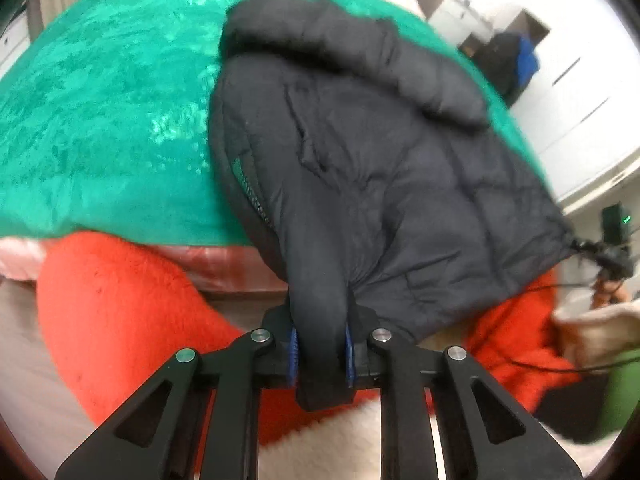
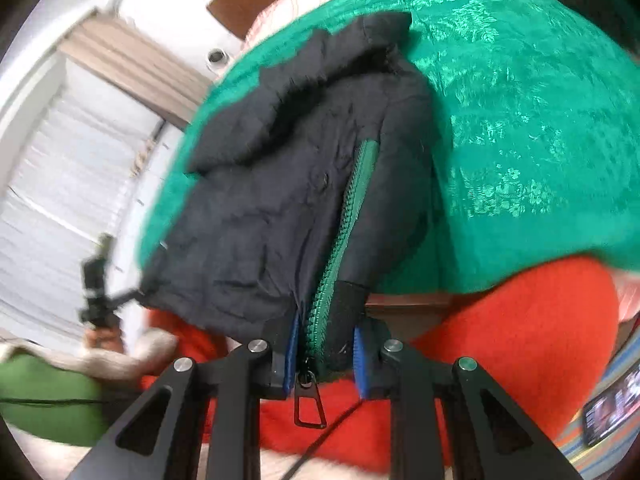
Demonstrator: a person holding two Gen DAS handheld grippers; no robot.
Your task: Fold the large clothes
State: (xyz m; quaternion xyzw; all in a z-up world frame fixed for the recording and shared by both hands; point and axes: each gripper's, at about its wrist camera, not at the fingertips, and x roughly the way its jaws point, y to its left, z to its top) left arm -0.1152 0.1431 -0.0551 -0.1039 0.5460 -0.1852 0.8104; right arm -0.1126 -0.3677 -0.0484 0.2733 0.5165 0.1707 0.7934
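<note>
A dark navy puffer jacket [image 1: 380,152] with a green zipper [image 2: 348,216] lies on a green blanket [image 1: 100,120], its near hem hanging over the bed edge. My left gripper [image 1: 321,354] is shut on a thick fold of the jacket's hem, held between its blue pads [image 1: 293,356]. My right gripper [image 2: 326,354] is shut on the jacket's hem at the zipper end [image 2: 316,320]; the zipper pull [image 2: 308,404] dangles below the fingers. The jacket also shows in the right wrist view [image 2: 280,200]. The collar lies folded at the far end.
The person's red fleece trousers [image 1: 120,312] are close below both grippers. The bed's brown edge [image 1: 232,268] is just under the jacket. White cabinets [image 1: 580,92] stand to the right. A phone [image 2: 608,412] lies at the right. A small camera on a stand [image 2: 96,280] is held at the left.
</note>
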